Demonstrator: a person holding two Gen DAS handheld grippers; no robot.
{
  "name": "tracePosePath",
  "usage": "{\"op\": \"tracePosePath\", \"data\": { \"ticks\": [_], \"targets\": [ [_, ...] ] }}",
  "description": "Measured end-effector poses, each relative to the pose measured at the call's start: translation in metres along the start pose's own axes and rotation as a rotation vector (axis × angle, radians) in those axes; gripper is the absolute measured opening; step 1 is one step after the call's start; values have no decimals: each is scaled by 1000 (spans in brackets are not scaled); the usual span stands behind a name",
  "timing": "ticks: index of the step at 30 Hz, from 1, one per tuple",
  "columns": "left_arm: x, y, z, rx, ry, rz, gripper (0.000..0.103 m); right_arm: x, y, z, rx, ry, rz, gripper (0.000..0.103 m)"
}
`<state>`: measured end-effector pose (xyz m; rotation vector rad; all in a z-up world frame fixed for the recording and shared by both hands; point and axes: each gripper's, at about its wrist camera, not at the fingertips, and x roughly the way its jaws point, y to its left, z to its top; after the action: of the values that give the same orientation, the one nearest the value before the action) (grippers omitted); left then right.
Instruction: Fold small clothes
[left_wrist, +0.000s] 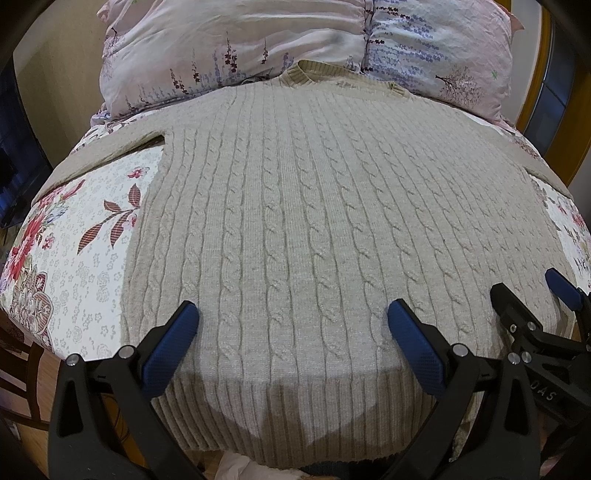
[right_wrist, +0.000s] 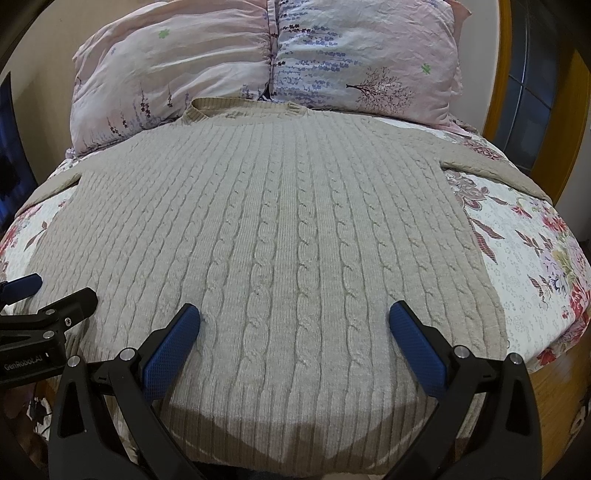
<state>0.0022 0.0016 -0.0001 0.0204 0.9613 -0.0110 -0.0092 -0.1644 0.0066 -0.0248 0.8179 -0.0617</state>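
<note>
Floral bedspread (left_wrist: 92, 251) underneath, white with red blossoms and striped leaves, running out to both sides of the tools. Two pale pink pillows (right_wrist: 258, 62) with lilac sprigs stacked at the far end, straight ahead. Wooden bed frame (right_wrist: 498, 66) and a dark window off to the right.

Beige cable-knit sweater (left_wrist: 295, 221) spread flat, directly ahead of and beneath both tools, ribbed hem (left_wrist: 295, 413) nearest, ribbed collar (right_wrist: 207, 109) farthest, touching the pillows. One sleeve (left_wrist: 107, 153) reaching out ahead-left, the other sleeve (right_wrist: 487, 164) ahead-right.

Left gripper (left_wrist: 291, 325) spread wide, blue pads (left_wrist: 173, 343) well apart, poised just above the knit near the hem, left of centre; contact with the fabric not clear. Nothing between its fingers but sweater below.

Right gripper (right_wrist: 293, 325) likewise spread wide, blue pads (right_wrist: 413, 347) well apart, over the hem area toward the right of centre, gripping nothing.

Side by side, close together: each one visible at the edge of the other's wrist view.
</note>
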Motion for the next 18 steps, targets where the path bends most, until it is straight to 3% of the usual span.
{"op": "tracePosePath", "data": {
  "ticks": [10, 15, 18],
  "targets": [
    [5, -2, 10, 30, 45, -14, 101, 10, -19, 11, -35, -42, 101, 102],
    [10, 8, 29, 10, 40, -40, 101, 5, -78, 49, 133, -94, 159, 102],
    [12, 16, 45, -10, 14, -47, 101, 7, -131, 84, 254, -124, 119, 102]
  ]
}}
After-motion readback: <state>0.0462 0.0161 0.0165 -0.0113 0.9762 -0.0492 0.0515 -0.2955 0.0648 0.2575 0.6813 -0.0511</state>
